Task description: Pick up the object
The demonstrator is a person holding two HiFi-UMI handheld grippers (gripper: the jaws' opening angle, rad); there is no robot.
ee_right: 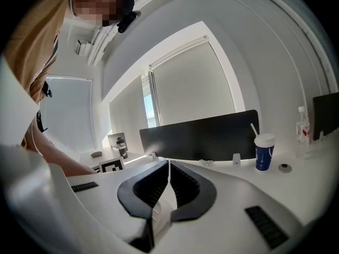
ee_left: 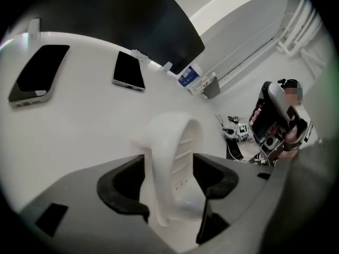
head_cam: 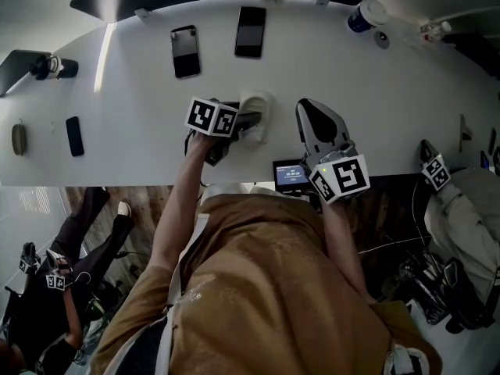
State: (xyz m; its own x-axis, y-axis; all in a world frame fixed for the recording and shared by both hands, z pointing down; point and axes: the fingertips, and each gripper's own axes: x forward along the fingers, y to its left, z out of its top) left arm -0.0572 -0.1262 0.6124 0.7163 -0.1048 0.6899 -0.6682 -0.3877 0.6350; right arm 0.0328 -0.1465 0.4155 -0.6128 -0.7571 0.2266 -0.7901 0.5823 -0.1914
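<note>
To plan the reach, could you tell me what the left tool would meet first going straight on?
The white curved object: it already sits between the left tool's jaws, which seem closed on it.

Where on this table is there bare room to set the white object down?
Bare table lies between the small dark phone and the left hand-held gripper, and right of the right hand-held gripper, in front of the cup. Crowded: the two phones at the far edge.
</note>
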